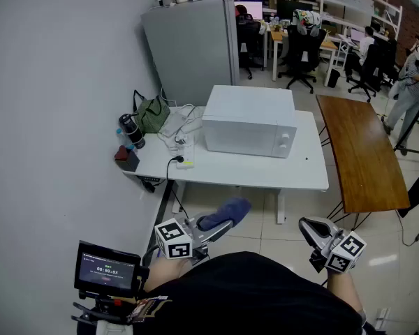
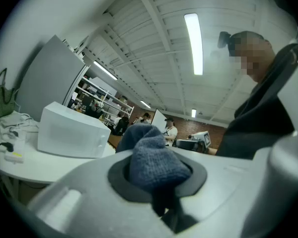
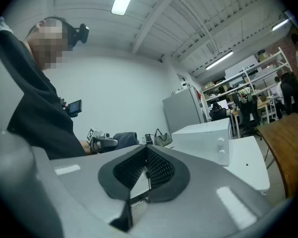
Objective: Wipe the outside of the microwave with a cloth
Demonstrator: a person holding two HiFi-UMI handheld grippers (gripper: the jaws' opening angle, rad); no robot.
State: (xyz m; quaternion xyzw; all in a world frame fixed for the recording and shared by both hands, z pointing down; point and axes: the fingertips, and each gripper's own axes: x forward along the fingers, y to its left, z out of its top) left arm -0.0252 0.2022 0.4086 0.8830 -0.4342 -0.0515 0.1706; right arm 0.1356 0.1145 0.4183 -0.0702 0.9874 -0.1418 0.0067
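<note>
The white microwave (image 1: 250, 121) stands on a white table (image 1: 265, 173) ahead of me, door and two knobs facing me. Both grippers are held low near my body, well short of the table. My left gripper (image 1: 220, 227) is shut on a blue cloth (image 1: 228, 212), which bulges out between the jaws (image 2: 154, 158). The microwave (image 2: 69, 131) lies to the left in that view. My right gripper (image 1: 309, 227) is shut with nothing in it, its ribbed pads (image 3: 156, 168) pressed together. The right gripper view also shows the microwave (image 3: 204, 141) and the cloth (image 3: 124, 138).
On the table's left end are a green bag (image 1: 151, 114), a black bottle (image 1: 132, 131) and a power strip with cables (image 1: 184, 149). A brown wooden table (image 1: 361, 149) stands to the right, a grey cabinet (image 1: 192, 44) behind. A small screen (image 1: 106, 269) is mounted at my left.
</note>
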